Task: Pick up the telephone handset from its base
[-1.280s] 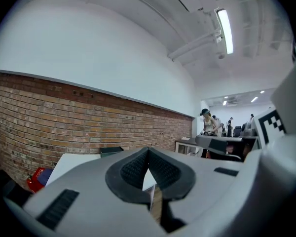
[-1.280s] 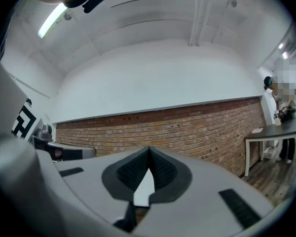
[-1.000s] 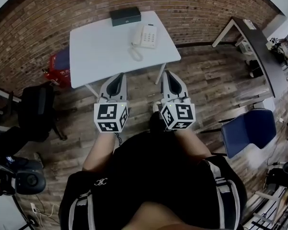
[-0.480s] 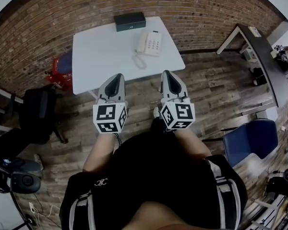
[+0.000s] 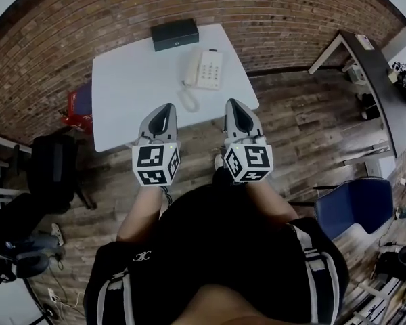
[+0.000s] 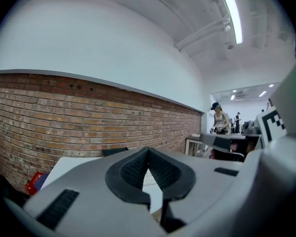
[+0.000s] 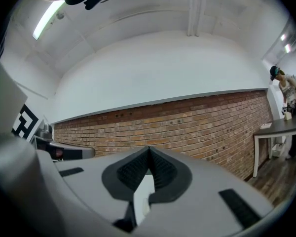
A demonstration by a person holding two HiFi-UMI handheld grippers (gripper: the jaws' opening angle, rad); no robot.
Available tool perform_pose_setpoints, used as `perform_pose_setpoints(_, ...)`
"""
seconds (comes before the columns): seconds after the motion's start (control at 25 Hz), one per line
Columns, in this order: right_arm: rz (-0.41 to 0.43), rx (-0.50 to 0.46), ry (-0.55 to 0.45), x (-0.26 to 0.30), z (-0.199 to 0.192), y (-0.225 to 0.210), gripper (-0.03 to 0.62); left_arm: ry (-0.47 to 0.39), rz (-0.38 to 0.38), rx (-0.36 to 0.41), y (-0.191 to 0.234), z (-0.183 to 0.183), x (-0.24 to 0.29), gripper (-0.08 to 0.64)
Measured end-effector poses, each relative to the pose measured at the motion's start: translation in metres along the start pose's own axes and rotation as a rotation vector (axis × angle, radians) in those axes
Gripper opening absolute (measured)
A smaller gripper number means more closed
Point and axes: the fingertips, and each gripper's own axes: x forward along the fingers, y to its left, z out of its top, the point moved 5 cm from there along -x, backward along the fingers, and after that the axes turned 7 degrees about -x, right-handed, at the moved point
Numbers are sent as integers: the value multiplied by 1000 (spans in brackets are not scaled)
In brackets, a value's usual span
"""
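While the left gripper point(image 5: 165, 108) and the right gripper point(image 5: 232, 105) are hovering at the white table's point(image 5: 128, 90) near edge, jaws pressed together and empty, the telephone handset point(image 5: 191, 68) is lying on its base point(image 5: 210, 69), far right, near a dark box point(image 5: 175, 34).

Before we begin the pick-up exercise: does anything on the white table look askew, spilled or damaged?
Nothing stands out. The white push-button telephone lies flat, handset seated, coiled cord beside it; the black rectangular box sits at the far edge.
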Motion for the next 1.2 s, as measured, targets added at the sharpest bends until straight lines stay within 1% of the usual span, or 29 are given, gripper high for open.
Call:
perform_pose_setpoints(0.2,9,38,21,47,-6,-43,-3,21,1,19,-9,13,62,2)
perform_pose_setpoints(0.4,41,61,34,91,-9,-77,-3,59,29,16,-10,17,111,2)
perform_pose_setpoints(0.84,104,94,102,164,-32,-154,-3,151,96,-25,-14,5,213,2)
perform_pose_setpoints(1.04,177,80,105,194,-32,-173,-3,191,140,-38,-10,-2,245,2)
perform_pose_setpoints(1.2,210,76,104,212,-32,-183,-3,237,167,-33,-3,-11,265,2)
